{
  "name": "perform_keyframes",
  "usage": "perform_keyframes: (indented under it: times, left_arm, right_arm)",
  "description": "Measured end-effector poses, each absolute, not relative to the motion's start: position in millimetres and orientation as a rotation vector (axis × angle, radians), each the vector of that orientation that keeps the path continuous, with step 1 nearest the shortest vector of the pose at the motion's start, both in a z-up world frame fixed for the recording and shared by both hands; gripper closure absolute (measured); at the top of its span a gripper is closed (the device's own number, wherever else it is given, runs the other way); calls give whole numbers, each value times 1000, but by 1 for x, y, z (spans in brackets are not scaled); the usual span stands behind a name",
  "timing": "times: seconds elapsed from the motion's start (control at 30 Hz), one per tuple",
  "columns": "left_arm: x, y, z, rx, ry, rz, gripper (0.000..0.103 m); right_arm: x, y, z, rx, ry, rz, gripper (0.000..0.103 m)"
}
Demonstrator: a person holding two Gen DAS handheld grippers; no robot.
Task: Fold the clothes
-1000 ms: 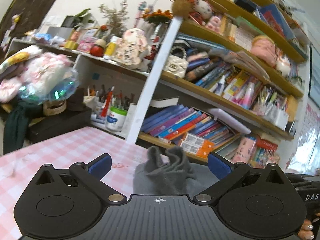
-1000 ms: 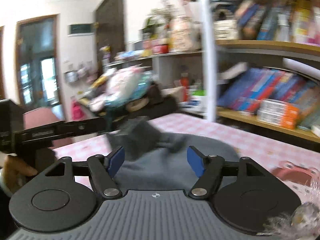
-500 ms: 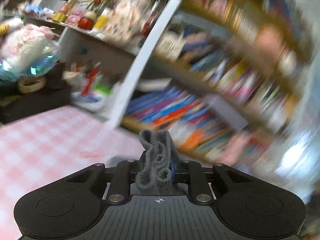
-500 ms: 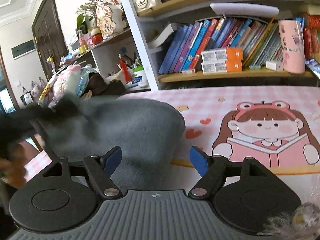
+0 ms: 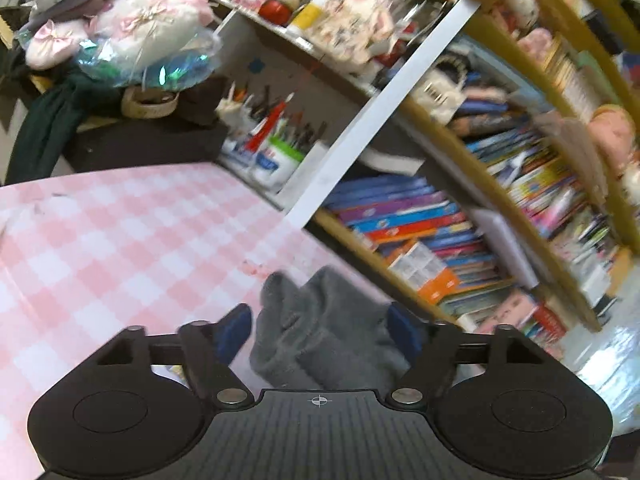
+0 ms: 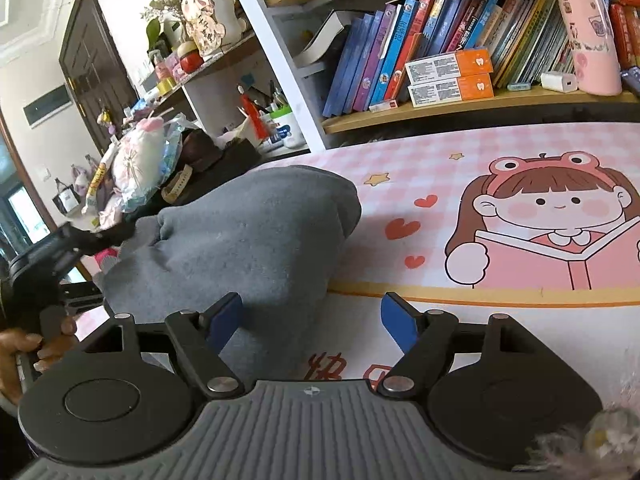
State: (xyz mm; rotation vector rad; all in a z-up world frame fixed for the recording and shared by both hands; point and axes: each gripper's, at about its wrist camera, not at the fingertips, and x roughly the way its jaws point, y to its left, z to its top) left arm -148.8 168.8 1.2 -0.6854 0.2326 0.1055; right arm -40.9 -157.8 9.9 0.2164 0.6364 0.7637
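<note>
Both jaws spread: left hand-held gripper [image 5: 318, 330] straddled a bunched edge of the grey garment [image 6: 248, 240], not pinching; right hand-held gripper [image 6: 312, 322] empty beside it. Garment lay heaped on the pink checked counter [image 6: 440, 160].

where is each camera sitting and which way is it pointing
Left wrist: sits on the left hand-held gripper, looks along its open blue-padded fingers over the grey garment and pink checked tablecloth toward the bookshelves; no hand shows.
Right wrist: sits on the right hand-held gripper, open, faces the cartoon girl print and bookshelves; the person's left hand holding the other gripper shows at far left.
Both share the garment, tablecloth and bookshelves.
</note>
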Motion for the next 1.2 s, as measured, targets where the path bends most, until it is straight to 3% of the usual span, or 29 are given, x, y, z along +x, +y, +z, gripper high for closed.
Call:
perform_keyframes:
  times: [0.23,0.27,0.3,0.43,0.53,0.63,0.7,0.87,1.2]
  left_arm:
    - [-129,172,0,-723,252,81,27]
    - [-128,173,-1,-740,243,74,49]
    - [-128,174,-1,-754,232,66,81]
    - [-133,179,-1,-785,188,57,85]
    - [-124,187,-16,-807,268,92,80]
    - [-123,188,-19,-805,292,110,64]
    - [-127,183,-8,-722,300,141,31]
    - [-140,183,0,-706,254,70,9]
    - [-105,168,-25,-785,413,-15,13]
  right_arm:
    - [-36,-154,7,248,677,778,27]
    - [-36,-153,7,247,677,777,27]
    - [-36,-153,7,247,677,776,27]
    - [-33,-154,5,263,686,776,27]
    - [-31,-154,2,281,706,785,27]
    - [-30,-152,2,285,718,790,27]
    - [-29,-152,2,289,723,792,27]
    - [-19,-154,-3,385,773,813,27]
    - [-3,-147,-13,514,883,845,27]
